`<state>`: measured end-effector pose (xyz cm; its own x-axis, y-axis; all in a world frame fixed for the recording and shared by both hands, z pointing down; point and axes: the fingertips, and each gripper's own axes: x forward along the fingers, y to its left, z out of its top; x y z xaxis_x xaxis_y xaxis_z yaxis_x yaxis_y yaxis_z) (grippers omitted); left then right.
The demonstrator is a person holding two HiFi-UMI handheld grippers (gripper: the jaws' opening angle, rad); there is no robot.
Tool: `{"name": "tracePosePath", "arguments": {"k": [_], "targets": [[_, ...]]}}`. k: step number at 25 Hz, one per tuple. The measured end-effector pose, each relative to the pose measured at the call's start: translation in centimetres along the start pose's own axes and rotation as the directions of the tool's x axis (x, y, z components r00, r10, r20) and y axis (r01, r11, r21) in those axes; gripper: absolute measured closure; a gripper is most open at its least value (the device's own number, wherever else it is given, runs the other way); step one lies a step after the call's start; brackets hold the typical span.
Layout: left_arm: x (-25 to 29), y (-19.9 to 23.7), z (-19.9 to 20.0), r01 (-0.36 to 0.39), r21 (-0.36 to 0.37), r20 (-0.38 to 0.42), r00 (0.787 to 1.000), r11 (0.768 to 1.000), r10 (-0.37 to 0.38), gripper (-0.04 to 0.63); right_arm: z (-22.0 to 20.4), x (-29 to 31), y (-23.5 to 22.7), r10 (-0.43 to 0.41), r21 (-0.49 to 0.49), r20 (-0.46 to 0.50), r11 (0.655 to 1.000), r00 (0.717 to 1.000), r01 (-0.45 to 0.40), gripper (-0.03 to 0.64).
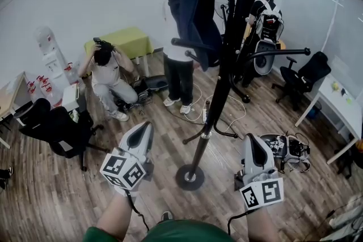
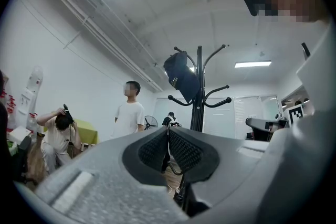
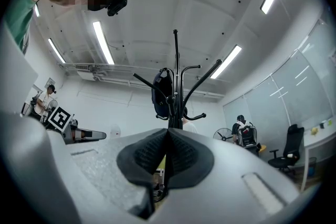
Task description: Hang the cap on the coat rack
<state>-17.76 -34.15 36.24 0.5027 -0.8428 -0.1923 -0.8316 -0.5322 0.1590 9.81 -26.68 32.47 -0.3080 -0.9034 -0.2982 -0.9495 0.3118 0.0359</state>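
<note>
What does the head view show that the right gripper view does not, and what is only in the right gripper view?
Only the head view: the round base of the rack, and the marker cube on the right claw. Only the right gripper view: the ceiling lights, the rack's top tip, and the right claw's pads pressed together with nothing between them. Both: the rack, the cap hanging on it, the left claw, and a person with a backpack.

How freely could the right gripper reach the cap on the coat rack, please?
Probably yes: nothing stands between the shut right gripper and the cap high on the coat rack.
</note>
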Motion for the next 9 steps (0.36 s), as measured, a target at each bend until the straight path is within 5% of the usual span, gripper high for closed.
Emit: {"name": "tracePosePath", "arguments": {"k": [9], "targets": [[0.77,0.85,-0.32,-0.007,-0.002,-0.004,1.0,1.0,0.007,0.58,-0.03,0.56,-0.43,-0.003,0.015,0.003,1.0,1.0,0.003,0.614]]}}
